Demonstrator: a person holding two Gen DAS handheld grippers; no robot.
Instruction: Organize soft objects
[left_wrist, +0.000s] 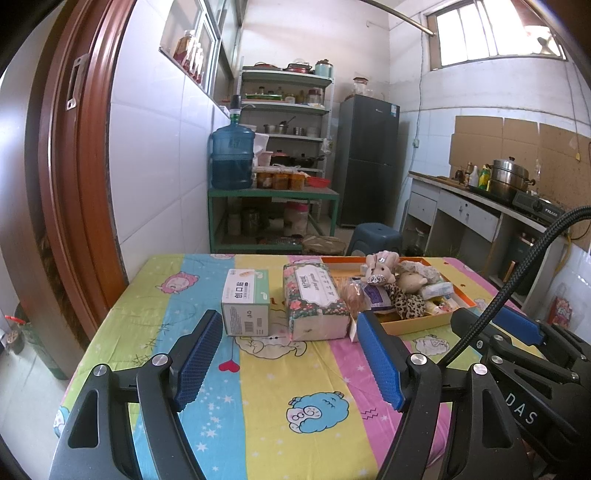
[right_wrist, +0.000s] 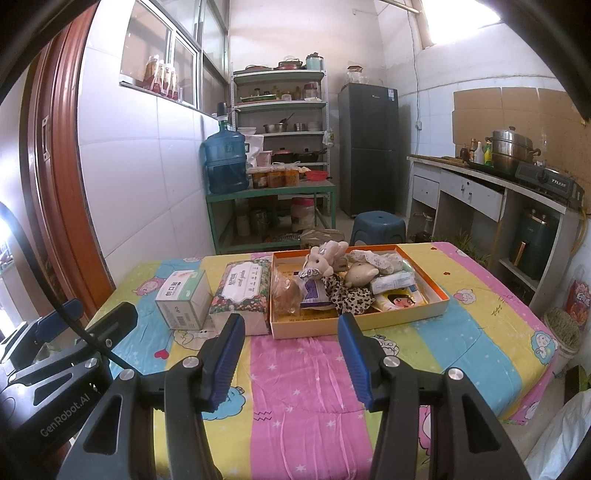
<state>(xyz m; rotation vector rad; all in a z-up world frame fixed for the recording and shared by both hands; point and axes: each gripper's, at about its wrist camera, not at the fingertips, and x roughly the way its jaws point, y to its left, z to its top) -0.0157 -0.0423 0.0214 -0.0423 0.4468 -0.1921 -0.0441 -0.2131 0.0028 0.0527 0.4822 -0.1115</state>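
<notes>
While both grippers are held above the near part of the table (right_wrist: 491, 295), nothing is gripped: the left gripper (left_wrist: 291, 354) and the right gripper (right_wrist: 291, 354) are both seen with jaws apart and empty. The soft things are heaped in the orange tray (right_wrist: 439, 301) at the far side: a plush rabbit (right_wrist: 321, 260), a leopard-print toy (right_wrist: 347, 295), a bagged bun (right_wrist: 286, 291) and small packets. Just left of the tray stand a tissue pack (right_wrist: 243, 291) and a small box (right_wrist: 183, 301). Because the heap is tangled, two items could be caught at once, or a neighbour dragged over the tray's low wall. The bun is likely to be squashed if clamped hard. The tissue pack could be knocked against the box by a careless reach.
</notes>
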